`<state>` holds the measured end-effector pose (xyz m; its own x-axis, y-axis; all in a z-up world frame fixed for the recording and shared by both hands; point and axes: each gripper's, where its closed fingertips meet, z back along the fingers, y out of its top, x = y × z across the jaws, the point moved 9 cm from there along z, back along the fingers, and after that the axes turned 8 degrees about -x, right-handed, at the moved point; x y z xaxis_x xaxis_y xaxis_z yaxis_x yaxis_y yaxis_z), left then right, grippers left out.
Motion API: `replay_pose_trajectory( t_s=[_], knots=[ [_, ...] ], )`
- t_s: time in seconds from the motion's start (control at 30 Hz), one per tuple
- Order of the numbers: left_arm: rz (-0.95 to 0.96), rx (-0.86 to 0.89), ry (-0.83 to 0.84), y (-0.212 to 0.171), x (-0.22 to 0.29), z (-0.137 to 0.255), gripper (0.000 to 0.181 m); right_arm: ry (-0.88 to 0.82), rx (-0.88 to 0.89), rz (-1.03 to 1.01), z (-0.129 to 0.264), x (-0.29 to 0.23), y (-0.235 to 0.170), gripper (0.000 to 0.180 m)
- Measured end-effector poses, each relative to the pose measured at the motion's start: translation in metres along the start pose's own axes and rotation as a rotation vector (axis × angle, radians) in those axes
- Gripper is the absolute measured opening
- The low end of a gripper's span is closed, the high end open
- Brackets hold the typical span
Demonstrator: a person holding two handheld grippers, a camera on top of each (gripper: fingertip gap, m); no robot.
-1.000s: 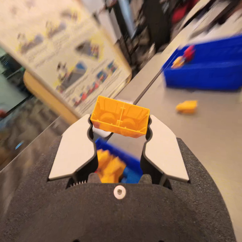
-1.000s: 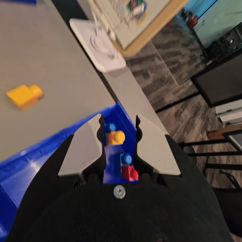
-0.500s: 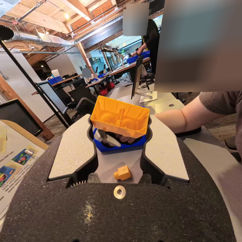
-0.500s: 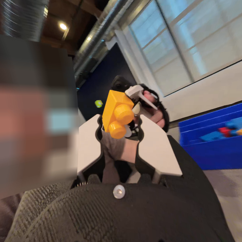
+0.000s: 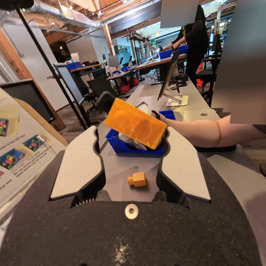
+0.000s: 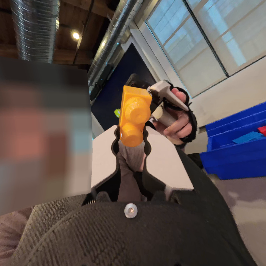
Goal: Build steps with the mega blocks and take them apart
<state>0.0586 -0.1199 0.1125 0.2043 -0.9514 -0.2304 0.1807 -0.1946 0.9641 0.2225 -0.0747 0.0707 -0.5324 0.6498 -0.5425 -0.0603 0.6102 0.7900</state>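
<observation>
In the left wrist view, a printed instruction sheet (image 5: 28, 144) stands propped along the left edge of the grey table (image 5: 215, 162). The left hand-held gripper (image 5: 131, 129) has its jaws spread. The two-stud orange block (image 5: 135, 125) hangs tilted between its fingertips with the hollow underside facing the camera. The block's right corner lies against the right finger, and its left end sits clear of the left finger, so this hand-held gripper does not clamp it. Below the raised block, a small one-stud orange block (image 5: 136, 179) lies on its side on the table. A blue bin (image 5: 122, 146) stands just beyond it, partly hidden by the raised block. To the right, a bare forearm (image 5: 201, 133) reaches in across the table. In the right wrist view, the right hand-held gripper (image 6: 131, 135) is closed on the lower stud end of the two-stud orange block, held in the air with both studs facing the camera. To the right of the block, a gloved hand (image 6: 177, 122) holds the left hand-held gripper. At the far right, a second blue bin (image 6: 230, 159) contains blue and red blocks.
</observation>
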Motion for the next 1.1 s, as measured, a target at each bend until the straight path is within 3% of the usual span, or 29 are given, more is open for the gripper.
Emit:
replay_pose_trajectory(
  t_s=[0.13,0.2,0.37,0.47,0.7,0.8,0.93,1.1],
  knots=[
    [0.164,-0.097,0.093,-0.002,-0.015,0.002,0.091,-0.41,-0.2,0.157,0.02,-0.011,0.008,0.031],
    [0.231,-0.138,0.032,-0.004,-0.015,0.003,0.091,-0.6,-0.31,0.222,0.025,-0.019,0.01,0.032],
    [0.275,-0.289,-0.029,-0.02,-0.014,-0.007,0.087,-0.697,-0.556,0.329,0.017,-0.043,0.003,0.032],
    [0.305,-0.362,-0.152,-0.03,-0.004,-0.021,0.077,-0.772,-0.718,0.365,0.011,-0.044,-0.007,0.032],
    [0.23,-0.543,-0.194,-0.056,0.008,-0.045,0.06,-0.875,-0.934,0.403,0.001,-0.041,-0.021,0.032],
    [0.214,-0.577,-0.24,-0.063,0.012,-0.052,0.044,-0.912,-0.969,0.423,0.0,-0.041,-0.022,0.032],
    [0.192,-0.51,-0.203,-0.06,0.008,-0.054,0.043,-0.944,-0.961,0.499,0.003,-0.045,-0.017,0.033],
    [0.294,-0.215,-0.125,-0.035,-0.011,-0.034,0.042,-0.922,-0.546,0.623,0.009,-0.059,0.013,0.045]
  ],
)
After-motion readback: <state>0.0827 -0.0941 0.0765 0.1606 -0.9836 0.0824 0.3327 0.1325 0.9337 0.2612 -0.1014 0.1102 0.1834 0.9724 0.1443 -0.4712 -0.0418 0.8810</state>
